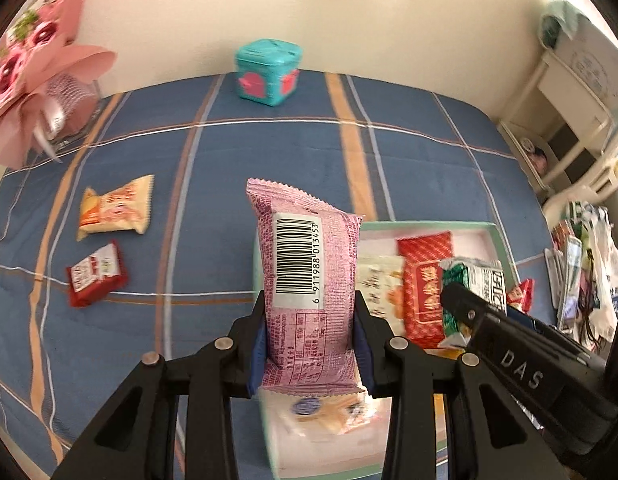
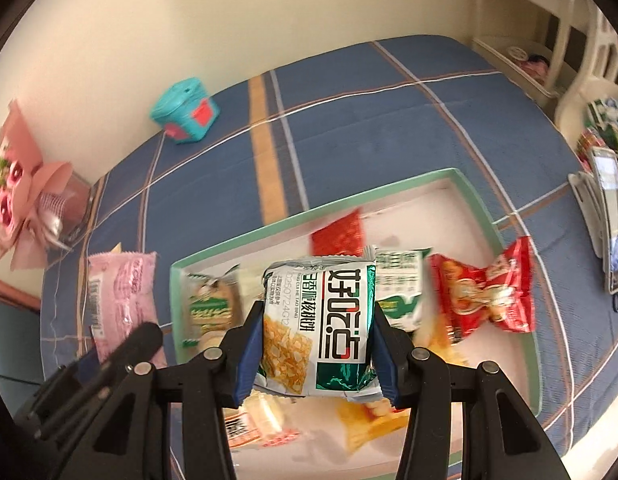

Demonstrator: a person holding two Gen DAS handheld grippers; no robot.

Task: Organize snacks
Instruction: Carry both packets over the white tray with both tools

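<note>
Nearest the left wrist lens: black two-finger left gripper [image 1: 309, 336], blue pads pinching a pink crinkle-edged foil snack packet [image 1: 307, 280] by its two long sides, barcode face toward the camera, packet standing nearly upright. Gripped low on the packet, so most of its length stood clear beyond the fingers, presumably to ease setting it down flat.

Black two-finger right gripper [image 2: 317, 340], blue pads pressed onto a green-and-white foil biscuit packet [image 2: 319, 328] across its width, printed face up, carried above the tray.

Shallow rectangular tray with mint-green rim and white floor [image 2: 465, 184], lying on a blue checked bedsheet with orange and white stripes [image 1: 269, 148]; evidently the collecting place, since several packets already lay inside it. Red-patterned flat packet [image 1: 423, 280] rested on the tray floor, at 3 o'clock of the pink packet.

Red twist-ended sweet wrapper [image 2: 489, 292], at 3 o'clock of the green packet, over the tray's right part.

Loose on the sheet at 9 o'clock in the left wrist view, well apart from the tray, judged still to be gathered: cream-and-orange pillow packet [image 1: 115, 210]; small red packet [image 1: 95, 274].

Teal cube-shaped box with pink patches [image 1: 267, 72], at 12 o'clock by the wall, untouched.
</note>
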